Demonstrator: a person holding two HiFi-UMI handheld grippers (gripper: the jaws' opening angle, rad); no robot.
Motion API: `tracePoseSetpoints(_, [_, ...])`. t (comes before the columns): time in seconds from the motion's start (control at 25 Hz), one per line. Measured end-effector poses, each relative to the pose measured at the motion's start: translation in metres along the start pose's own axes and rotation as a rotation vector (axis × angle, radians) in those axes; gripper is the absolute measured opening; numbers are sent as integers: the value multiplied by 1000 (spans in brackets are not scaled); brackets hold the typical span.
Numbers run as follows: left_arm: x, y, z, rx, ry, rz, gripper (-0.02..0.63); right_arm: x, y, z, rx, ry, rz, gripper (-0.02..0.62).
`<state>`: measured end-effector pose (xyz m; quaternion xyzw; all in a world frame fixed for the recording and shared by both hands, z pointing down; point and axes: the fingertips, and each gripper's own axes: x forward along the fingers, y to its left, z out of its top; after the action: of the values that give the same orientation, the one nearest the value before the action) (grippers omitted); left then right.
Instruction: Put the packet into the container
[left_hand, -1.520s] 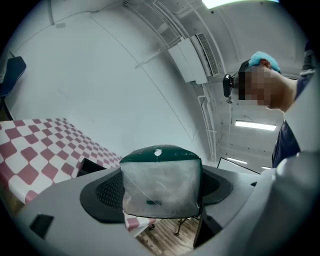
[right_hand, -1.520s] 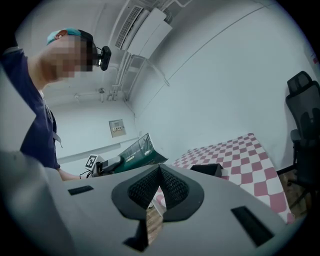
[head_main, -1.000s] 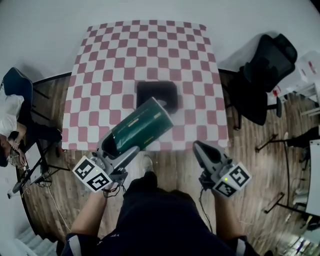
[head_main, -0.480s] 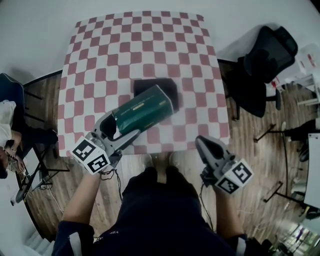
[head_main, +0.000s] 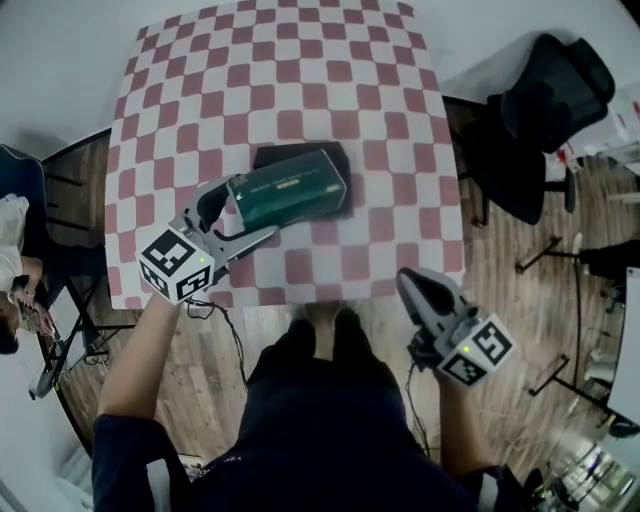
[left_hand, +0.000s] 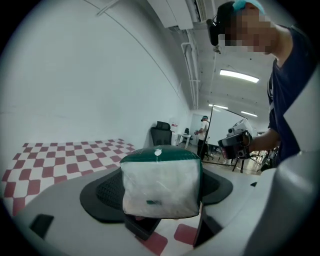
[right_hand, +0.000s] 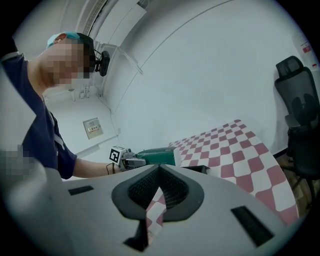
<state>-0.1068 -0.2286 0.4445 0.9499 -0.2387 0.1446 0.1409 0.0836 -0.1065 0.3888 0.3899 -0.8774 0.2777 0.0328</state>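
Mostly checkered table (head_main: 300, 60) around container (head_main: 290, 153), wood floor (head_main: 500, 270)

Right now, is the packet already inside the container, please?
Not yet: the left gripper holds the packet over the container.

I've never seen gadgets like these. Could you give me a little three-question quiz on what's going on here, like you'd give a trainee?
1. Fill the gap: the left gripper has its jaws shut on the end of a green ____.
2. Pick one: the black container stands on
A. the checked table
B. the wooden floor
C. the office chair
3. Yes or no: does the right gripper hold anything?

Key
1. packet
2. A
3. No. Its jaws are together with nothing between them, and it hangs off the table's near edge.
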Motion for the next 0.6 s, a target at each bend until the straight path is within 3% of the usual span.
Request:
tracePoseSetpoints(0.44, [71,16,-44,307,301,-88,443,-1,-49,-22,79,85,22,12])
tracePoseSetpoints(0.6, [86,20,-59,366,367,-108,443,-2,-59,-28,100,105,25,12])
